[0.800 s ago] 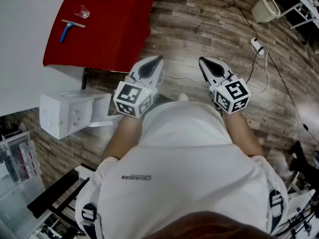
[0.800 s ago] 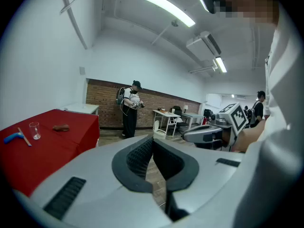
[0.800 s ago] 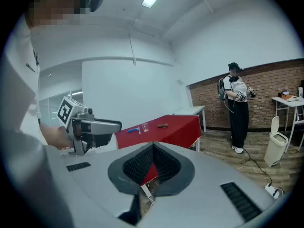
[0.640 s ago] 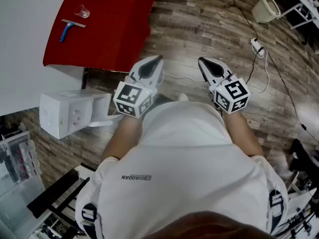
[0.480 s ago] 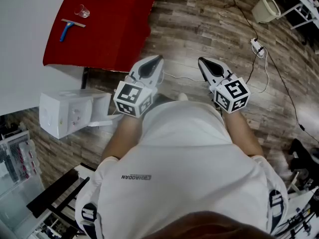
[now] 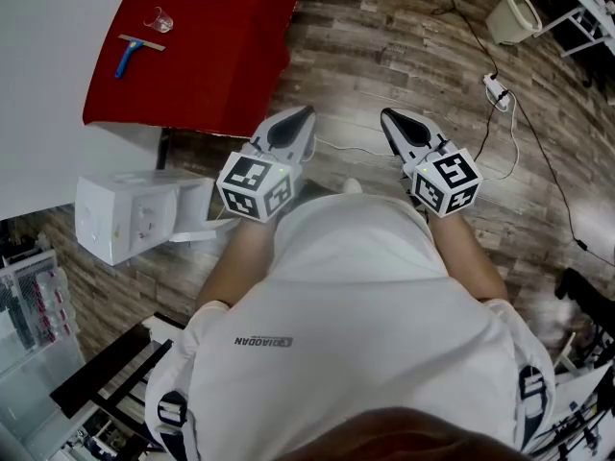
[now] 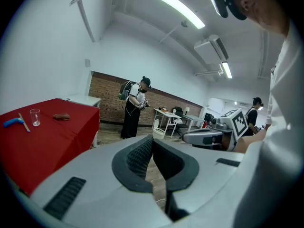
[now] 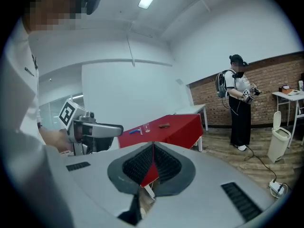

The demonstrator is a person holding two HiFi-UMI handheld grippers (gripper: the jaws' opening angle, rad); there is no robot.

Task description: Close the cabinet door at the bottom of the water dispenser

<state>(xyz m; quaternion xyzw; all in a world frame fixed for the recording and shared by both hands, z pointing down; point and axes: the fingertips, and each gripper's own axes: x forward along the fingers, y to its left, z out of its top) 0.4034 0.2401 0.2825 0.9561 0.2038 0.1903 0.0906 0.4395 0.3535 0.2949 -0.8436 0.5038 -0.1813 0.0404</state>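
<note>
No visible change: left gripper (image 6: 303, 115) and right gripper (image 6: 388, 116) unmoved, jaws together on nothing. No approach yet to white unit (image 6: 135, 221), likely the dispenser, left of left gripper.

Your left gripper (image 7: 152, 144) has its jaws closed tip to tip; the red table (image 7: 52, 137) lies at its left. A person (image 7: 134, 109) stands beyond

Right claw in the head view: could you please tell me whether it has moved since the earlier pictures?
No. The right claw keeps the same place, level with and left of the power strip on the floor, as before.
</note>
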